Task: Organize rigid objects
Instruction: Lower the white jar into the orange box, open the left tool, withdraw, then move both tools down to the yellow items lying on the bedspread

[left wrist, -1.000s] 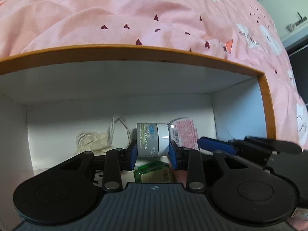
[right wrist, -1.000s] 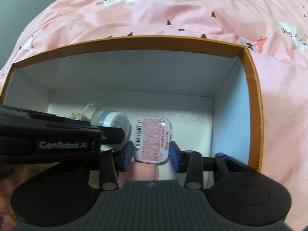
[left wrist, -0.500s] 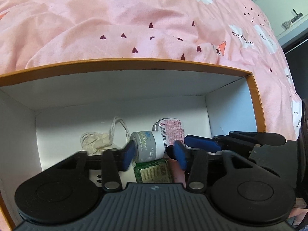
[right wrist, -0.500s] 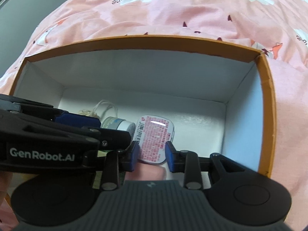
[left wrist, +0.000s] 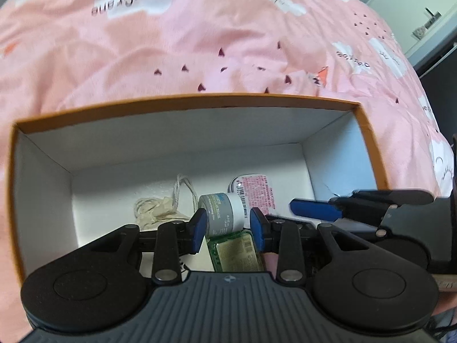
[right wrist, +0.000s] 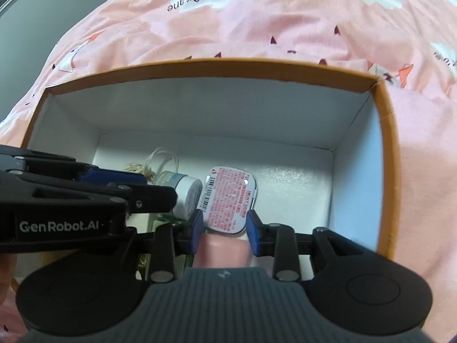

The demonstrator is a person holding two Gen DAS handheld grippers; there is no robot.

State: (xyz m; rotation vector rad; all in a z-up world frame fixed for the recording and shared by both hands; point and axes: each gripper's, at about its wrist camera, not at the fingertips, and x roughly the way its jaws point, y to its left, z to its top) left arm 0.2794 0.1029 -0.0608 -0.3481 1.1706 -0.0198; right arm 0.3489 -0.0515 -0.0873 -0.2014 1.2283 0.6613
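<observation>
The left gripper (left wrist: pixel 227 225) has let go of the little gray jar (left wrist: pixel 222 213); its fingers now sit spread on each side. So the jar is put away in the orange box (left wrist: pixel 368 131). The right gripper (right wrist: pixel 224 228) has spread fingers too, near the flat pink tin (right wrist: pixel 230 198).

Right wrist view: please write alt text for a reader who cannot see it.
The right gripper hangs open in an orange-rimmed white box, its blue fingers either side of a flat tin with a pink label. The left gripper reaches in from the left beside a small white jar; pink bedding surrounds the box.
</observation>
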